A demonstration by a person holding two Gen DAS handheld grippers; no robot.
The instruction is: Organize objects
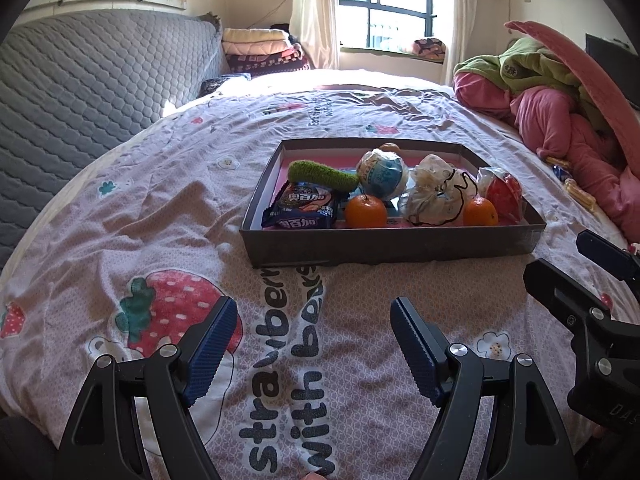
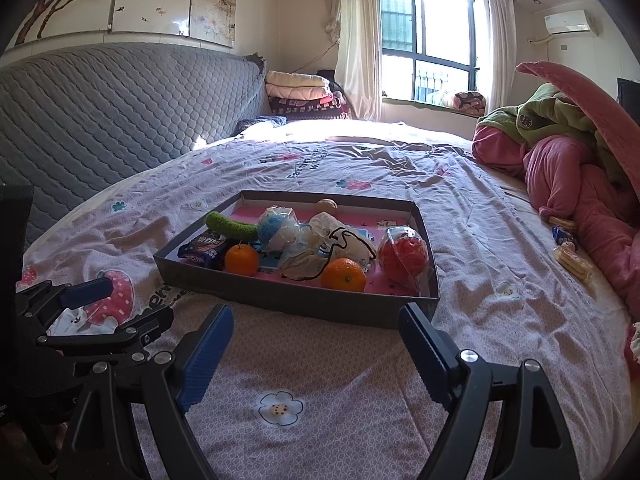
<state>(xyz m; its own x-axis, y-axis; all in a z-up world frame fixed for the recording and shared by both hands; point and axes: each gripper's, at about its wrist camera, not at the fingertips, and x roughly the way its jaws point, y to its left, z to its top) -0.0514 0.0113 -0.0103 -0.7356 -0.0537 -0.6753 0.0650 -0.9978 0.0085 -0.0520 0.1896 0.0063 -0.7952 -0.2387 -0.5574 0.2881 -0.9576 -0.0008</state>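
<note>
While both grippers, left gripper [image 1: 312, 344] and right gripper [image 2: 316, 350], are hovering spread and empty, you're eyeing the firm mandarin [image 2: 343, 275]; pinch its sides gently.

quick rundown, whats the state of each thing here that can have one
left claw: open, empty, over the bedsheet
right claw: open, empty, short of the box
box: lidless, filled with items
two oranges: in the box, apart, whole
snack packet: sealed, lying flat in the box
green fuzzy piece: lying in the box
curtains: drawn aside
</note>
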